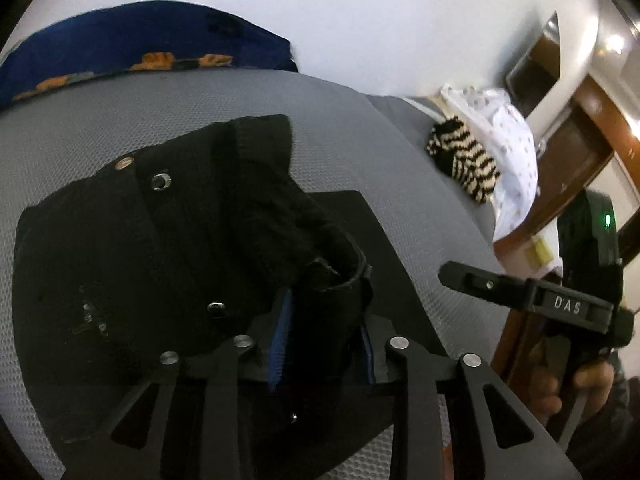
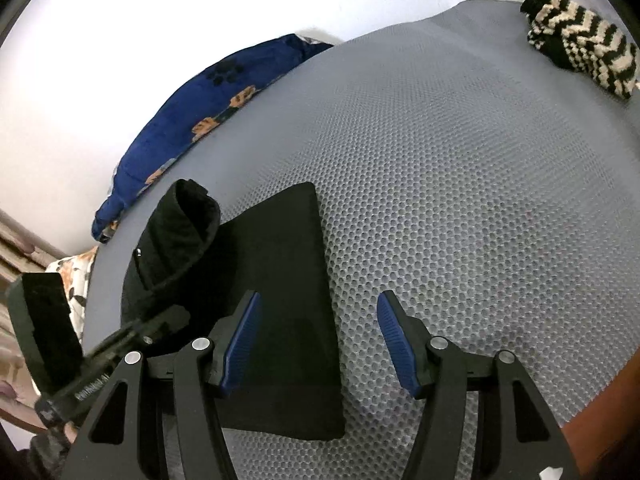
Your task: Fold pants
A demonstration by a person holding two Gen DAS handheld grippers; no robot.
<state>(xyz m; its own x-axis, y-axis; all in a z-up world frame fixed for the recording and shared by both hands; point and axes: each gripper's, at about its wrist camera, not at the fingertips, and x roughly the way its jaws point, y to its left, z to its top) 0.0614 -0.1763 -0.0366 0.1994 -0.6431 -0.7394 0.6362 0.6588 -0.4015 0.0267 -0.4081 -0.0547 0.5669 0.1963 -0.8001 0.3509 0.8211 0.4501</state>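
Now the black pants [image 1: 168, 248] lie on the grey mat [image 1: 340, 128], a fold clamped in the left gripper [image 1: 324, 340], while beside them the right gripper [image 2: 320, 340], lettered "DAS", gapes wide holding nothing.

Left claw [image 1: 324, 344] pads mostly hidden by gripped black pants [image 1: 160, 248], blue pillow [image 1: 120, 52] cut off at edge

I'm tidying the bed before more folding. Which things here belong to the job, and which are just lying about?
Job:
black pants
left claw, shut on the pants
right claw, open

Lying about:
blue paw-print cloth
zigzag knit
white dotted fabric
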